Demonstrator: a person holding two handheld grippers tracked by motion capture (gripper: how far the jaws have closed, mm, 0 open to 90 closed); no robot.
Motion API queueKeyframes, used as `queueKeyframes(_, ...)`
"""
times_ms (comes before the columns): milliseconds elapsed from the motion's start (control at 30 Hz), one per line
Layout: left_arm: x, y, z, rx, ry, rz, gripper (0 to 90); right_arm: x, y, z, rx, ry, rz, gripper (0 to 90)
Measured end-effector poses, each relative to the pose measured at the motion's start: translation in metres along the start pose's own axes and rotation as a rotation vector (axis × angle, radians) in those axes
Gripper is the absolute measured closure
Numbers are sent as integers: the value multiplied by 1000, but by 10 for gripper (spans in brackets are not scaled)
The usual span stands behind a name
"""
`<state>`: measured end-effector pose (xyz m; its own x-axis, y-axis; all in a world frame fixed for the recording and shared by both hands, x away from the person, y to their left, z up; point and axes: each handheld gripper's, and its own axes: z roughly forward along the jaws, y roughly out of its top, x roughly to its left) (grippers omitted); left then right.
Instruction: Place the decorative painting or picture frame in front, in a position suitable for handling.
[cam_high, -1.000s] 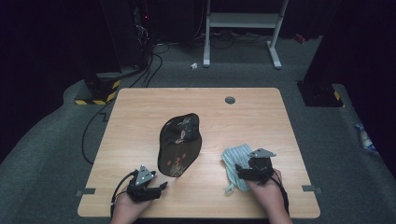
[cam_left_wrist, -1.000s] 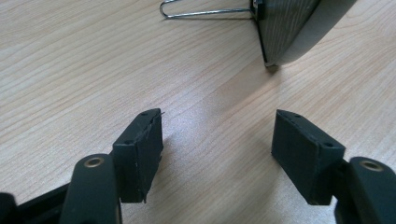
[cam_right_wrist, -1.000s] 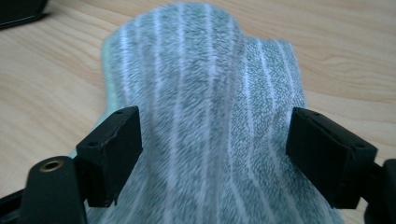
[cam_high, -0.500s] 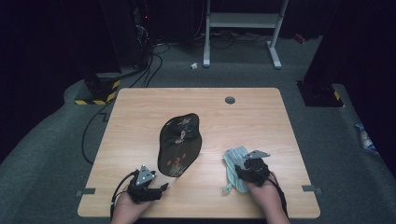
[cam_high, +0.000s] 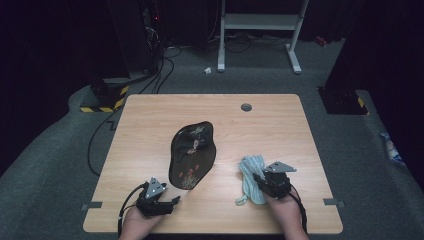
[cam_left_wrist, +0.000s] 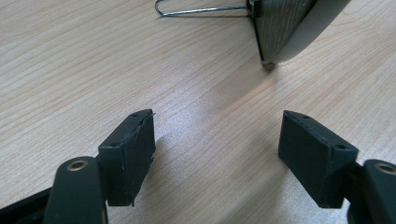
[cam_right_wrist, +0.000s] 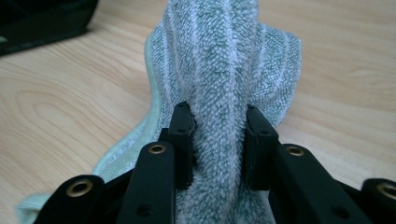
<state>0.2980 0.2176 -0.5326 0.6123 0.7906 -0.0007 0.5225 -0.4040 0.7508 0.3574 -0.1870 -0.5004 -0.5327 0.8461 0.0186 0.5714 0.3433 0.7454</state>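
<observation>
A pale green striped towel (cam_high: 248, 175) lies bunched near the table's front right. My right gripper (cam_high: 260, 181) has just been closing on it. In the right gripper view the pads (cam_right_wrist: 183, 130) pinch an upright fold of the towel (cam_right_wrist: 224, 60), so the gripper (cam_right_wrist: 218, 135) is shut on it. A black painted plate (cam_high: 192, 152) leans on a wire stand (cam_left_wrist: 201, 9) at the table's middle. My left gripper (cam_high: 172, 201) rests at the front left, open, short of the plate's lower edge (cam_left_wrist: 289, 28), with bare wood between its jaws (cam_left_wrist: 217, 144).
The wooden table (cam_high: 150, 125) has a round cable grommet (cam_high: 246, 107) at its far middle. Beyond it, on the grey carpet, are cables, a yellow-and-black striped block (cam_high: 105, 97) and a white metal frame (cam_high: 260, 22). The plate's dark corner (cam_right_wrist: 42, 18) lies left of the towel.
The right gripper's jaws have gone from wide open to closed on a fold of the towel, which now stands bunched between them. The left gripper has stayed in place.
</observation>
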Motion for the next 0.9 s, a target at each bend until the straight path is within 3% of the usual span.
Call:
queueKeyframes(200,2,-1,-2,-9,-5,-16,300,0,4,-17,-105,31,-3,689)
queueKeyframes(433,1,-1,-5,-49,-23,-18,306,5,10,-30,-192,33,-24,686)
queueKeyframes(667,-3,1,-8,-109,-66,-31,304,7,13,-34,-225,40,-17,684)
queueKeyframes(900,-5,9,-17,-199,-71,-68,301,9,13,-32,-217,35,-23,674)
